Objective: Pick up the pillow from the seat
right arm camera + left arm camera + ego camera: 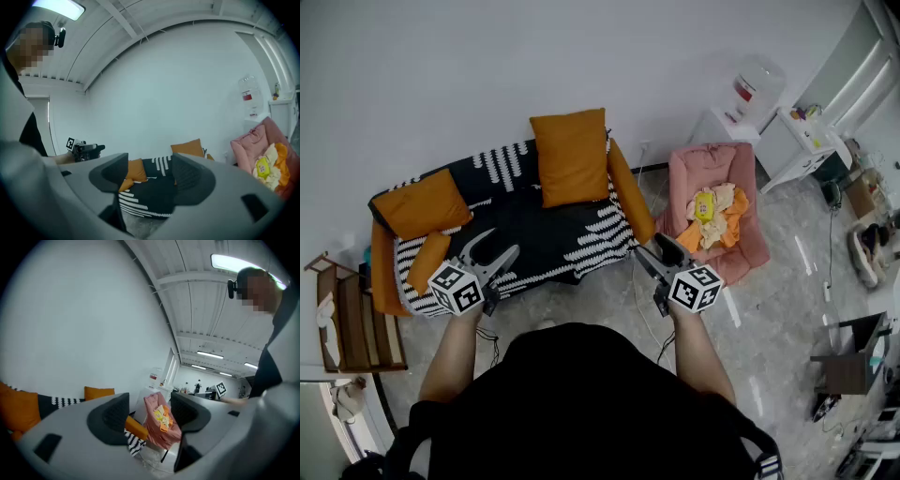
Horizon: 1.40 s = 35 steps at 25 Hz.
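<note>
While standing back from the black-and-white patterned fabric sofa with orange arms [534, 230], holding both tools out roughly level, just short of the sofa's front edge. Judged as the approach step: no pillow touched, none lifted.

Holding the left gripper [500, 246] with jaws apart and empty, with only a pink padded armchair [161, 427] beyond the sofa's end showing in the gap. Holding the right gripper [650, 251] spread just as wide, with nothing between the pads and only the sofa's dark seat far behind them.

Next, by judgement: close in on the sofa, settle on one cushion, bring an open gripper over an edge or corner, clamp on the fabric and lift clear of the seat. Probably worth using both grippers, since a cushion this soft and broad may sag or swing from a single pinch.

Taking as the likely target the large square orange fabric pillow [572, 155]: propped upright against the sofa's backrest near its right-hand end in the head view, plump, smooth-faced, corners full. Noting also a second square orange pillow [422, 202] leaning at the sofa's left end, and a narrower orange cushion [427, 261] by its front left corner. Cannot tell from the task wording which one is meant.
</note>
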{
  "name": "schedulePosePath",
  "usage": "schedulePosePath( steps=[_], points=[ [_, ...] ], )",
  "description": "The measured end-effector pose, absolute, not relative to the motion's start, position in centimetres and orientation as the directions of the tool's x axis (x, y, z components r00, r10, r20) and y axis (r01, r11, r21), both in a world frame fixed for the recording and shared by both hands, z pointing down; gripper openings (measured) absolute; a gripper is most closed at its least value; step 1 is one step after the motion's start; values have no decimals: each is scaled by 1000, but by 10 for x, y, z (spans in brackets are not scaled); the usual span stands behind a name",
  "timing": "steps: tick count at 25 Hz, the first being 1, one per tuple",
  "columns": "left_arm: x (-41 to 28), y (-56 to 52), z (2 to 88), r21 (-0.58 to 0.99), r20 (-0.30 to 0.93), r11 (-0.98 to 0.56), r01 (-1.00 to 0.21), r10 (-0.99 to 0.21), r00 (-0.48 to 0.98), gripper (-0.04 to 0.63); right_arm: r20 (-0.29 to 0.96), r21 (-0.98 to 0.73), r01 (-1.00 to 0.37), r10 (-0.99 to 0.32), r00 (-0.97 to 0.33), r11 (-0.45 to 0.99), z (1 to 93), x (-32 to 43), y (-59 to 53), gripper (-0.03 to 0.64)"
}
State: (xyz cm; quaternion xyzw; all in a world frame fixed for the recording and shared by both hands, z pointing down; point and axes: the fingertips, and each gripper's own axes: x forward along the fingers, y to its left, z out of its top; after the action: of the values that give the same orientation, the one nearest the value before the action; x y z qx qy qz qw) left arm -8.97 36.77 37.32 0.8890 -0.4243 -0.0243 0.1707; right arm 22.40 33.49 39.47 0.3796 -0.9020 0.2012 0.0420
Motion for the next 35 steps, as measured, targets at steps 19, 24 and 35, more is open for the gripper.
schedulePosePath(
  steps=[19, 24, 35],
  points=[
    [-83, 351, 400, 320, 157, -565, -760, -760, 631, 272, 197, -395, -699, -688, -698, 596, 400, 236, 318, 319],
    [-87, 331, 406, 342, 160, -564, -752, -753, 638, 272, 204, -398, -713, -702, -683, 577, 404, 236, 301, 318],
    [-85, 289, 416, 351, 179, -602, -717, -709, 682, 272, 216, -416, -720, -709, -671, 555, 414, 215, 269, 316]
  ],
)
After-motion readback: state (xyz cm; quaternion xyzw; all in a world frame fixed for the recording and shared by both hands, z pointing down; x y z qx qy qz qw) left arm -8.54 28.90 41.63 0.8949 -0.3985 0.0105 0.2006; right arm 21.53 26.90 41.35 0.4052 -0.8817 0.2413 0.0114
